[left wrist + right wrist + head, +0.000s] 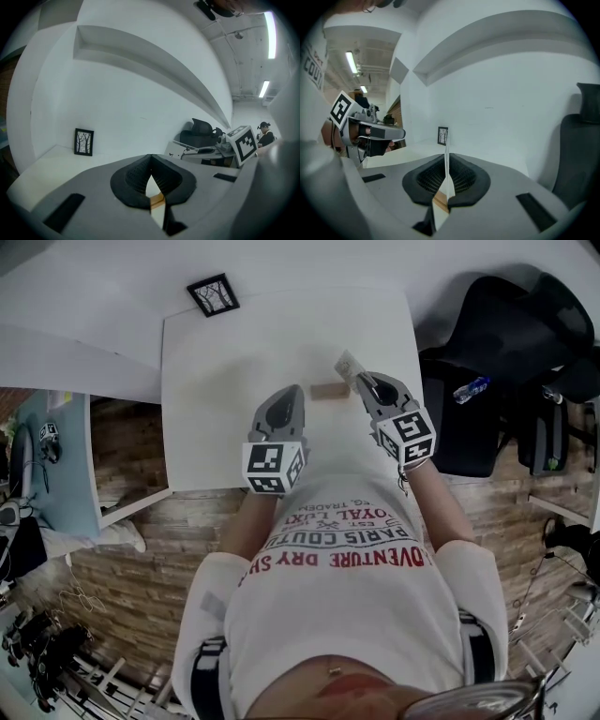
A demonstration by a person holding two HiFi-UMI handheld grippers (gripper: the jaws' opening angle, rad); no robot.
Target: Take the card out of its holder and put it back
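A small wooden card holder (328,390) lies on the white table (216,362). My right gripper (360,381) is shut on a white card (348,365) just right of the holder and above it. In the right gripper view the card (446,164) stands edge-on between the pads. The left gripper view shows the card (178,150) tilted, with the right gripper behind it. My left gripper (297,392) hovers just left of the holder, its jaws shut with nothing in them. Through the gap below its pads I see a strip of the holder (157,200).
A small black picture frame (213,294) stands at the table's back left, against the white wall. A black office chair (506,329) with a bottle (471,388) beside it stands to the right of the table. The floor is brick-patterned.
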